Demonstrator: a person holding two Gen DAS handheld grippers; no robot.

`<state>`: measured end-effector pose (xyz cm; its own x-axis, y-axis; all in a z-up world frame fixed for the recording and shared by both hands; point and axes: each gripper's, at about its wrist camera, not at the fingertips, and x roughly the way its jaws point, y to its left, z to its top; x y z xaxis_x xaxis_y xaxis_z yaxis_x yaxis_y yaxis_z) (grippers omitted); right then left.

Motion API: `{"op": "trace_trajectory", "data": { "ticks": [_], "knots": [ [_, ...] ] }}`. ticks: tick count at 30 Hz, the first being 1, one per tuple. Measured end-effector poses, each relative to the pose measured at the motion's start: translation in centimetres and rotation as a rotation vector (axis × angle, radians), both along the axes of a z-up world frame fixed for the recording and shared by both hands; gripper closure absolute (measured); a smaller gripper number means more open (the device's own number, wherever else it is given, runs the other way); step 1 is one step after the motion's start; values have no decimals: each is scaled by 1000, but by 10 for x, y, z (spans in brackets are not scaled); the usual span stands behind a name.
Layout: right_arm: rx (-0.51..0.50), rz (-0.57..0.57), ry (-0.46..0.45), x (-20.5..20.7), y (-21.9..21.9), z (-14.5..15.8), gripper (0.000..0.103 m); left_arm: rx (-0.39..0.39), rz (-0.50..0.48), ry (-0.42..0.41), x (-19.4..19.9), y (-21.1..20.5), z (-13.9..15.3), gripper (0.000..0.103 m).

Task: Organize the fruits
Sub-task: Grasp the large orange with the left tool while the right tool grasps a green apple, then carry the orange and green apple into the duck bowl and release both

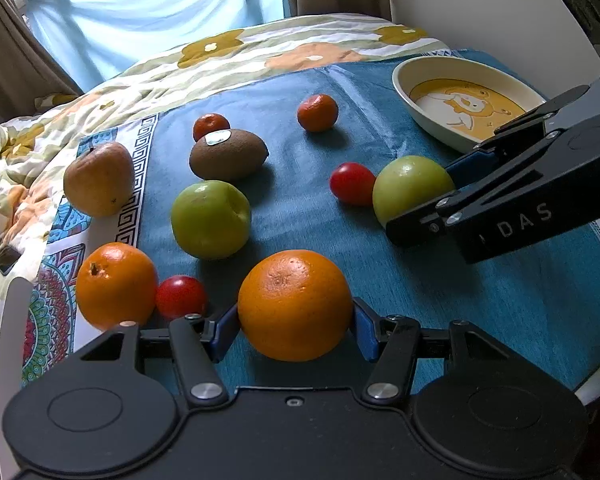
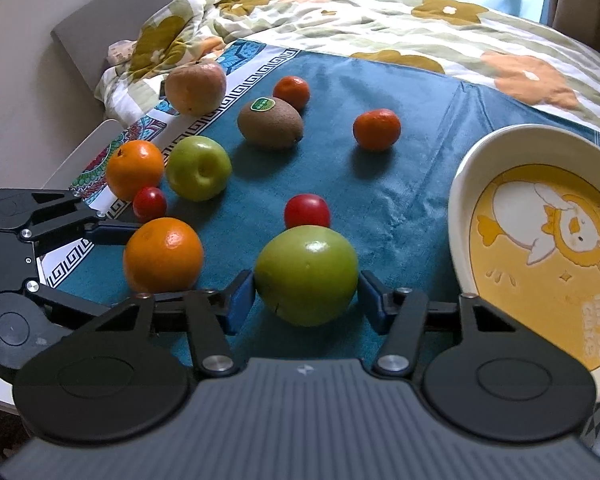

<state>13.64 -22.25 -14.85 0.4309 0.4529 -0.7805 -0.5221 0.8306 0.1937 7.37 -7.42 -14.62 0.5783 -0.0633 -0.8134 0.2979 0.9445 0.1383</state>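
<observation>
A large orange (image 1: 295,304) sits between the blue pads of my left gripper (image 1: 294,322), which is shut on it over the teal cloth (image 1: 480,312). My right gripper (image 2: 306,298) has its pads against both sides of a green apple (image 2: 306,274), which rests on the cloth. A red cherry tomato (image 2: 307,210) lies just behind that apple. From the left wrist view, the right gripper (image 1: 424,196) reaches in from the right onto the same apple (image 1: 410,184). A cream bowl (image 2: 464,184) with a yellow duck picture stands at the right, with nothing in it.
Loose on the cloth: a second green apple (image 1: 210,220), a second orange (image 1: 116,284), another cherry tomato (image 1: 180,296), a kiwi (image 1: 228,154), two mandarins (image 1: 317,112) (image 1: 211,125), and a pear-coloured apple (image 1: 99,178). A floral quilt (image 2: 380,20) lies behind.
</observation>
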Motion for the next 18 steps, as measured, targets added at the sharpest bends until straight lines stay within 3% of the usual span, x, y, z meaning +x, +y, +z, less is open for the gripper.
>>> {"op": "trace_trajectory", "data": {
  "ticks": [9, 18],
  "knots": [
    [34, -54, -54, -18, -25, 30, 32, 5, 62, -45, -8, -8, 33, 40],
    [45, -162, -121, -40, -82, 82, 32, -19, 24, -132, -8, -36, 89, 40]
  ]
}}
